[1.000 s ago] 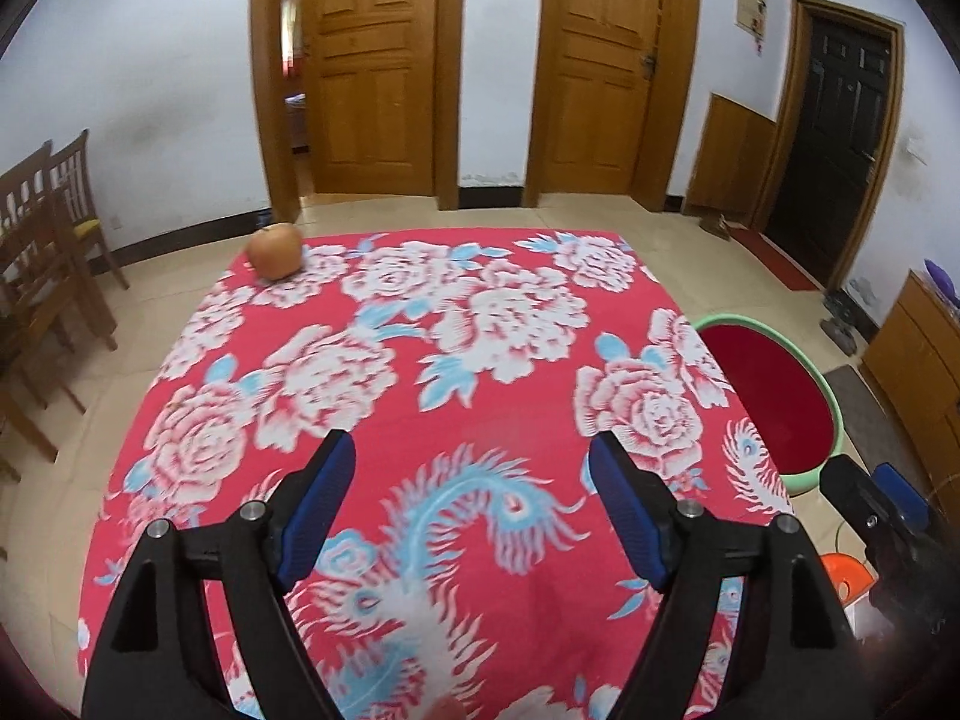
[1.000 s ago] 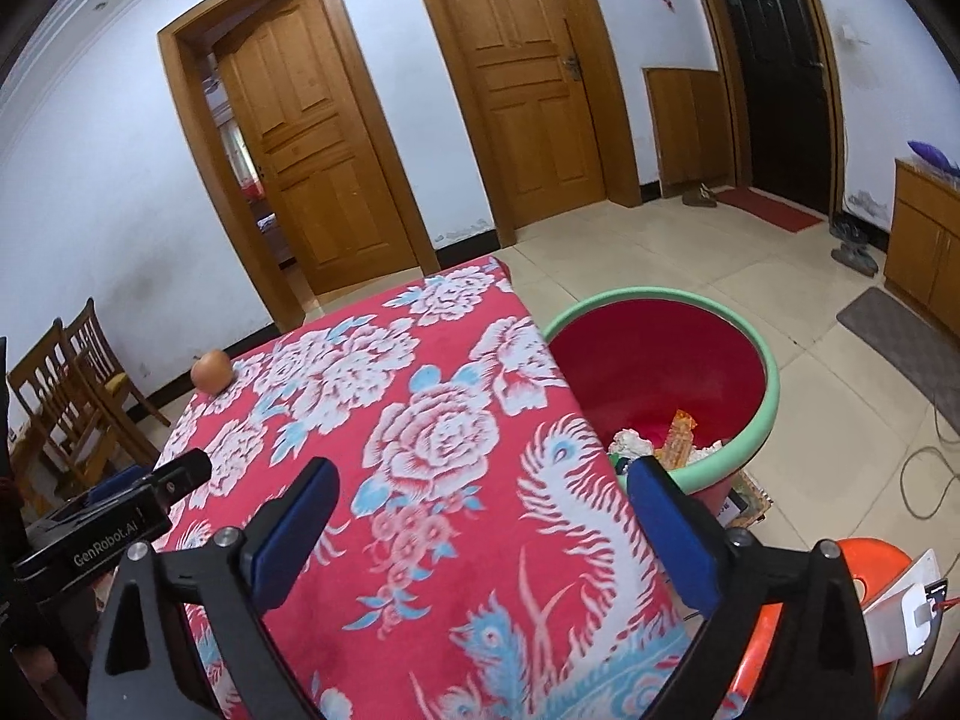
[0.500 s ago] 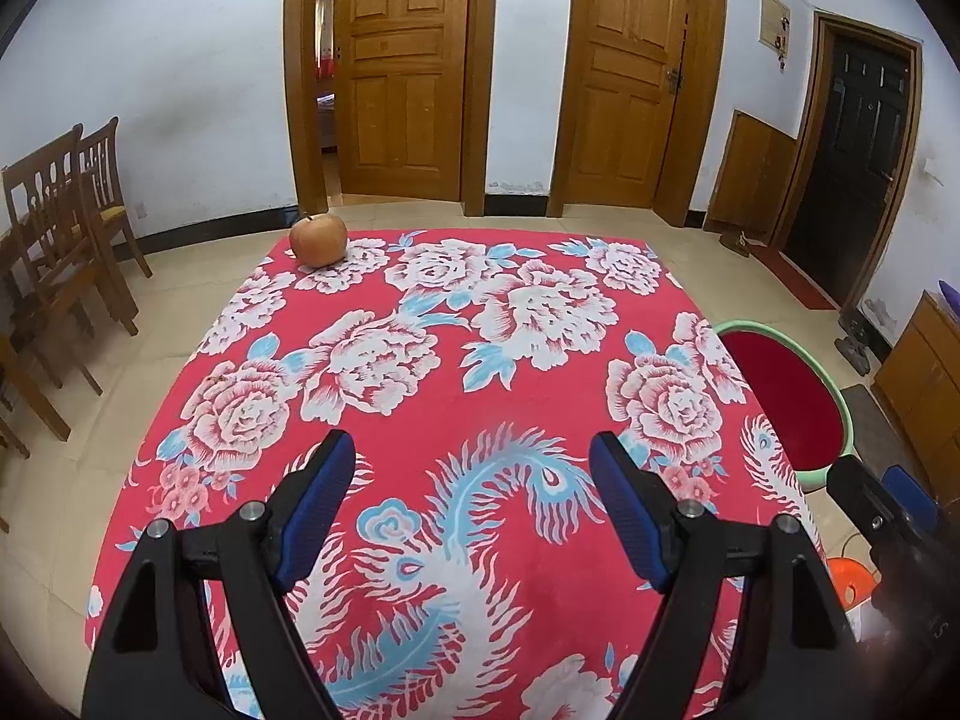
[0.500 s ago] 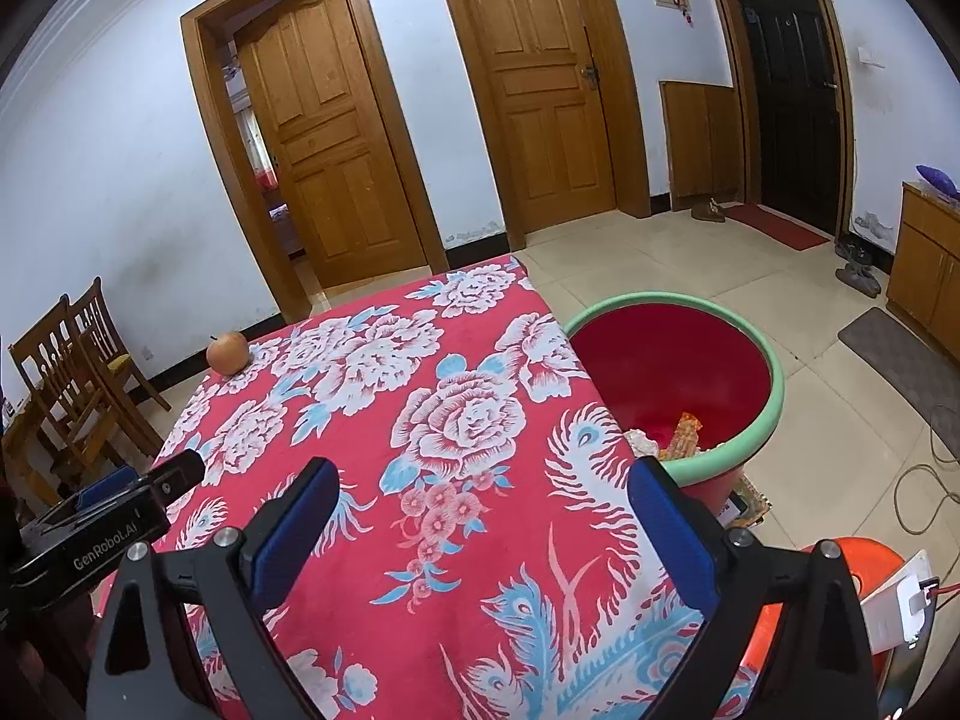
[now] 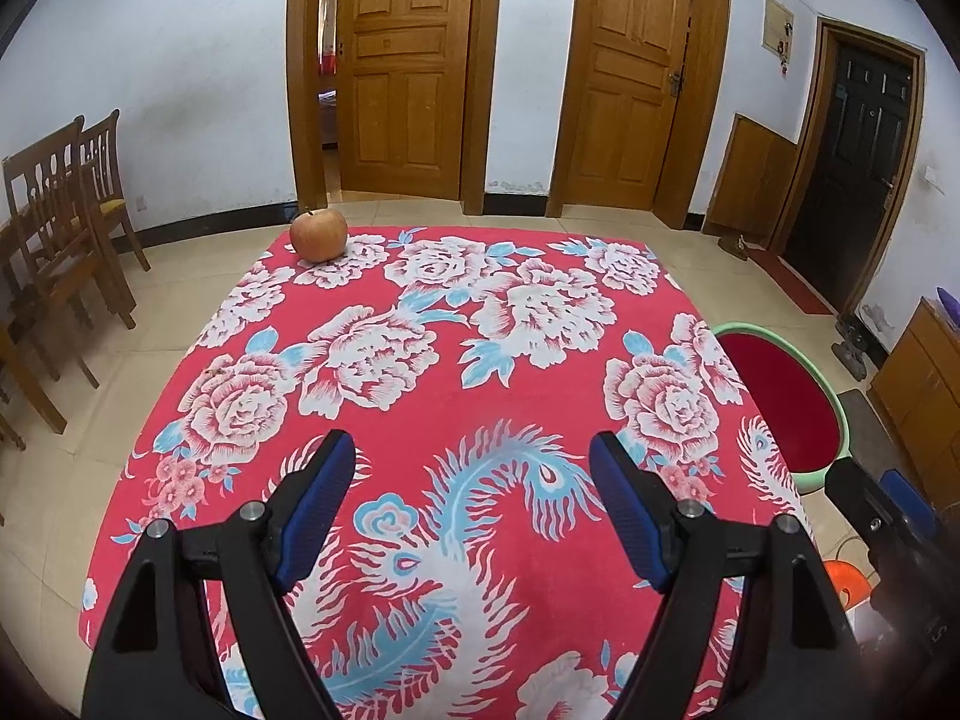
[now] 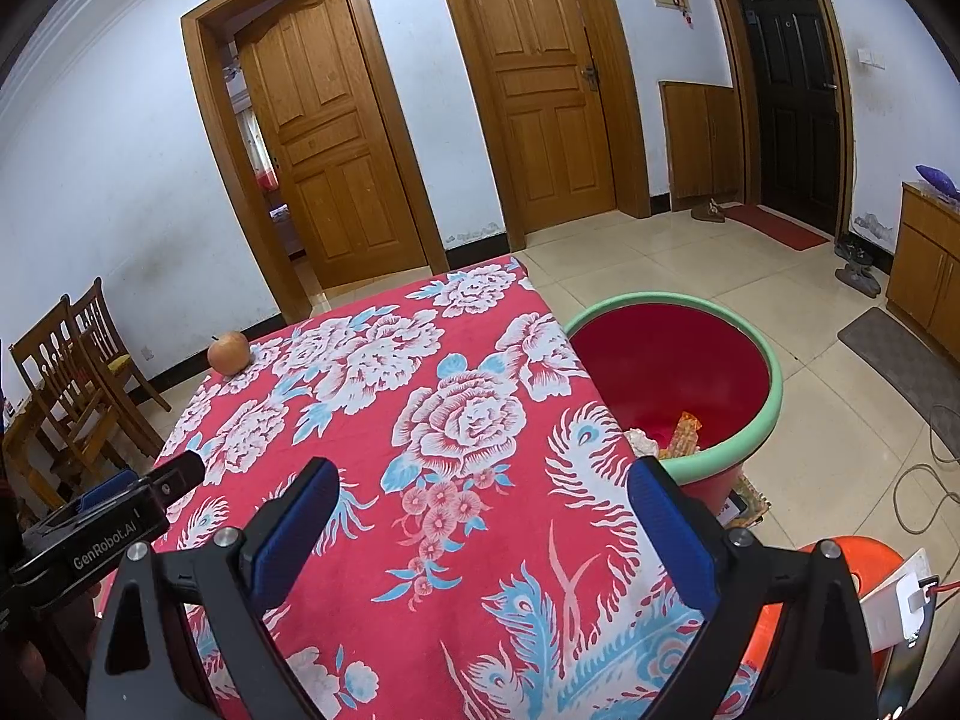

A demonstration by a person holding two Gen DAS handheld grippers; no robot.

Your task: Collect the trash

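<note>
A red bin with a green rim [image 6: 762, 360] stands on the floor at the table's right side, with wrappers [image 6: 675, 438] lying in it. The bin [image 5: 840, 414] also shows at the right of the left wrist view. My left gripper [image 5: 471, 450] is open over the near part of the red flowered tablecloth [image 5: 432, 414], nothing between its blue pads. My right gripper [image 6: 480, 474] is open too, above the cloth [image 6: 420, 540] near the table's right edge, left of the bin. An apple [image 5: 318, 234] sits at the far left corner of the table, far from both grippers.
Wooden chairs [image 5: 66, 228] stand left of the table. An orange stool [image 6: 864, 564] and papers are close by on the floor at the right, near a cable [image 6: 924, 474]. A low cabinet [image 6: 930, 258], shoes and mats lie along the right wall.
Both views have tilted up a little, so the table and apple sit lower in the pictures. Both grippers stay open and empty.
</note>
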